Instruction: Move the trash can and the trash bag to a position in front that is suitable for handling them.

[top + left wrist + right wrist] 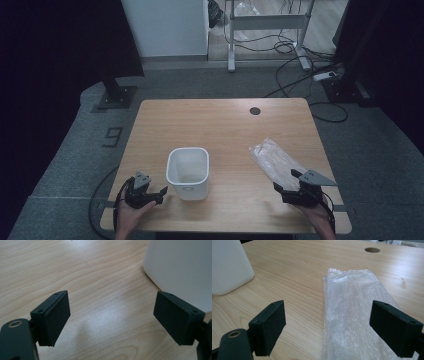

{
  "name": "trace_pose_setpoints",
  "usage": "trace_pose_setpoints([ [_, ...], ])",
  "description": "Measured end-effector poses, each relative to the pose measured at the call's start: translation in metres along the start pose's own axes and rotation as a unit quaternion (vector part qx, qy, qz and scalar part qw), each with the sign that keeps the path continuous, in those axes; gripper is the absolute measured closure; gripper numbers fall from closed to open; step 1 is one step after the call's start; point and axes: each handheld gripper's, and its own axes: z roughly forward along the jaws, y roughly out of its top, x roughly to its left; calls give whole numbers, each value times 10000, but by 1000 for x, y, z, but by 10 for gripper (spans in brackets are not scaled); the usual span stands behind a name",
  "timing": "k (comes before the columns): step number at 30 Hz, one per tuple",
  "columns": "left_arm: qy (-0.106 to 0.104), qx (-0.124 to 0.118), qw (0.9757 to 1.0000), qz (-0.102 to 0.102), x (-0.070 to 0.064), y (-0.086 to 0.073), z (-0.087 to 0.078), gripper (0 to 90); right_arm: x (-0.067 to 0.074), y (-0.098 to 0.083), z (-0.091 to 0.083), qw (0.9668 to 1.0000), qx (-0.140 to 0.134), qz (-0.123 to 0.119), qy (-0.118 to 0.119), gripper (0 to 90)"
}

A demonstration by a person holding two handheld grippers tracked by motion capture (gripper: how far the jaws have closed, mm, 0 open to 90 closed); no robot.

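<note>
Clear plastic bag (276,161) lies flat at right-centre of the high view, long axis running upper left to lower right, its near end just ahead of the right gripper (289,190), the nearer of the 2. White bin (187,171) sits centre, beside the left gripper (156,194). Both jaw pairs wide, empty.
</note>
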Motion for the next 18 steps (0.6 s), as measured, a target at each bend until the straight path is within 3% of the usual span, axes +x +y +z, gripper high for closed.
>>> trace_pose_setpoints([
  [3, -112, -91, 9999, 33, -1, 0, -4, 136, -1, 0, -2, 10000, -35, -20, -36, 136],
  [8, -484, -118, 9980, 401, -6, 1, -22, 140, -4, 0, -6, 9998, -116, 28, -137, 137],
  [11, -663, -163, 9964, 500, -9, 1, -32, 140, -6, -1, -7, 9998, -129, 50, -167, 137],
  [14, -963, -350, 9926, 650, -14, 4, -37, 139, -5, -2, -7, 9997, -109, 21, -215, 137],
  [18, -1313, -467, 9845, 1069, -29, 9, -38, 127, -3, -2, -7, 9997, -153, 44, -178, 137],
])
